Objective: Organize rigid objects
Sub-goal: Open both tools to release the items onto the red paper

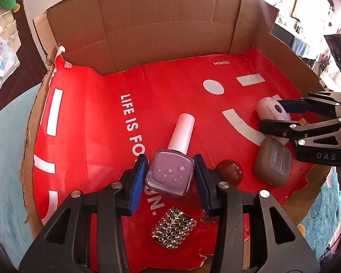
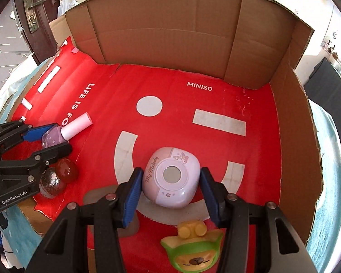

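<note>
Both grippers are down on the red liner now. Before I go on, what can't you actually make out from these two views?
- Grey case, right wrist view: mostly hidden behind the right gripper.
- Silvery ball, right wrist view: partly covered by the left gripper.
- Green and yellow toy, left wrist view: only a sliver shows behind the right gripper.

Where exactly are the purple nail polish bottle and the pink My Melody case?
purple nail polish bottle point(image 1: 170, 173): left wrist view, on its square glass body.
pink My Melody case point(image 2: 171, 175): right wrist view, on the round mirror disc on its lid.
</note>
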Demonstrator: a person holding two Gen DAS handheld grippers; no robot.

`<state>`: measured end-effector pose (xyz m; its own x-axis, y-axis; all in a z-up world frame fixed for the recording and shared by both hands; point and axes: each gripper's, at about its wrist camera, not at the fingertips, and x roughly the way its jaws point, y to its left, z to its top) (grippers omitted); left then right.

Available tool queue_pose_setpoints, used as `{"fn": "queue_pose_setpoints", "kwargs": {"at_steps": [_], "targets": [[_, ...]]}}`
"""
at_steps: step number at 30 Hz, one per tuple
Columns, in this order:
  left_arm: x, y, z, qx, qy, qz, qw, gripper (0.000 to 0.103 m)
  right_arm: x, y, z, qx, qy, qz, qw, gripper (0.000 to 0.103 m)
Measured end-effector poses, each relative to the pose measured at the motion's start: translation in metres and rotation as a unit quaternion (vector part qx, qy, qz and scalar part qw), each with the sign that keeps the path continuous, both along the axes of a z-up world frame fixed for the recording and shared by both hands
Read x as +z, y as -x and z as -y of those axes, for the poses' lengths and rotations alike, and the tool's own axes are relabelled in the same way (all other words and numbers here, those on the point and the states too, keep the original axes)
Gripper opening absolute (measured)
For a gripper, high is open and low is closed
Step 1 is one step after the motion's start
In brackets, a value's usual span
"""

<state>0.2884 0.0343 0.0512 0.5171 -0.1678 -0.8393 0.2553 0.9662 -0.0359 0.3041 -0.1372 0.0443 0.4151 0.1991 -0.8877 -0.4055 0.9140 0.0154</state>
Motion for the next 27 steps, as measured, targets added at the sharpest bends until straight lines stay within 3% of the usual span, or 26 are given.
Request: {"fn": "queue_pose_setpoints", "kwargs": {"at_steps": [11, 15, 22, 27], "targets": [[0.002, 0.001, -0.006, 0.008, 0.013, 0.007, 0.9999, 0.040, -0.003, -0.002, 0.001, 0.001, -0.004, -0.005, 1.000, 0.054], [0.007, 0.002, -0.009, 0.012, 0.023, 0.017, 0.9995, 0.055, -0.004, -0.002, 0.003, 0.001, -0.007, -0.006, 1.000, 0.054], [0.020, 0.012, -0.011, 0.015, 0.032, 0.034, 0.9988, 0.060, 0.003, 0.000, 0.007, -0.004, -0.017, 0.000, 1.000, 0.055], [0.036, 0.029, -0.012, 0.017, 0.039, 0.065, 0.9970, 0.067, 0.022, 0.011, 0.013, -0.003, -0.030, 0.025, 0.999, 0.065]]}}
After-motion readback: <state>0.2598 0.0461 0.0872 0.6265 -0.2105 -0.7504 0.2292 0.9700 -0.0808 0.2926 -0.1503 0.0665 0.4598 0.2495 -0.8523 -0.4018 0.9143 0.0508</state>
